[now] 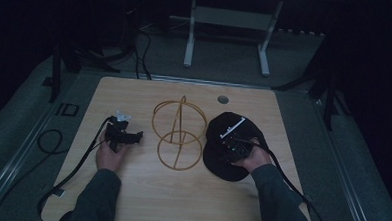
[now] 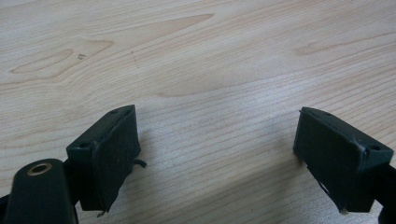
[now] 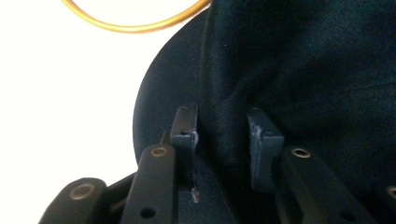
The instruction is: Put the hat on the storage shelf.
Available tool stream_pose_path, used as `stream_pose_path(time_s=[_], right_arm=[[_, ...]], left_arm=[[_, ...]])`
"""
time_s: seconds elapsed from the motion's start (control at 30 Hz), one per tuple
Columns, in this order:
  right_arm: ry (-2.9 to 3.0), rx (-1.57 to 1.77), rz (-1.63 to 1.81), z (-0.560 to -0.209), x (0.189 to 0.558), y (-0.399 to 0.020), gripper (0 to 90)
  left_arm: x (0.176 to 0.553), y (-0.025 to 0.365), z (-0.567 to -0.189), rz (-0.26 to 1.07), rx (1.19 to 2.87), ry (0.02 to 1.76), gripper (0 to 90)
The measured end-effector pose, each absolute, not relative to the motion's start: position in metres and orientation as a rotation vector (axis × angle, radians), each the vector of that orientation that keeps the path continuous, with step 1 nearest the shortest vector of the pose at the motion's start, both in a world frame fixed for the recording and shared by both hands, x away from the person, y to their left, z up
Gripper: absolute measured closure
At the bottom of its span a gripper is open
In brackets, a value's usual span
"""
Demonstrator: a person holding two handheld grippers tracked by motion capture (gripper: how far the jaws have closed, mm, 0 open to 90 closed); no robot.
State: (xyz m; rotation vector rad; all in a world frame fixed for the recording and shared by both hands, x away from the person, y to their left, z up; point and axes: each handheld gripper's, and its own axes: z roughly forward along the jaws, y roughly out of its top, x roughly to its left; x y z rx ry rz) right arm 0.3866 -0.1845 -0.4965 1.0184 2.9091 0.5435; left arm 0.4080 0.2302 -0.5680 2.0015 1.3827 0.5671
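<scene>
A light wooden worktop (image 1: 145, 203) stands in a dim room, with a person's two forearms coming in from the near edge. A black cap (image 1: 222, 129) lies on the right half of the worktop, its brim towards the person. Just beside it, at the centre, stands a gold wire stand (image 1: 179, 135) made of rings and thin rods; the cap's edge is near the lower ring, and I cannot tell whether they touch.

The right gripper (image 1: 236, 147) sits on the cap, held in the person's right hand (image 1: 254, 158). In the right gripper view its jaws are drawn in close, with a raised fold of the cap's black fabric (image 3: 224, 121) pinched between the two pads. A curve of the gold ring (image 3: 135, 21) shows at the top of that view, beyond the cap.

The left gripper (image 1: 123, 135) rests low over the left part of the worktop, well apart from the stand, in the left hand (image 1: 111, 157). Its jaws stand wide apart with bare wood grain (image 2: 215, 93) between them and nothing held. A black cable (image 1: 76, 165) trails from it to the near left corner.
</scene>
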Motion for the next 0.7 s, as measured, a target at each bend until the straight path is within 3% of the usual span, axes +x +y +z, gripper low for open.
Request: stream_pose_path(time_s=[0.37,0.7], right_arm=[[2.892,1.006,0.557,-0.490,0.382,-0.191,78.5],[2.868,0.955,0.531,-0.478,0.376,-0.196,78.9]], left_arm=[[0.408,0.230,-0.568,0.567,2.002,1.382,13.8],[0.408,0.230,-0.568,0.567,2.001,1.382,13.8]])
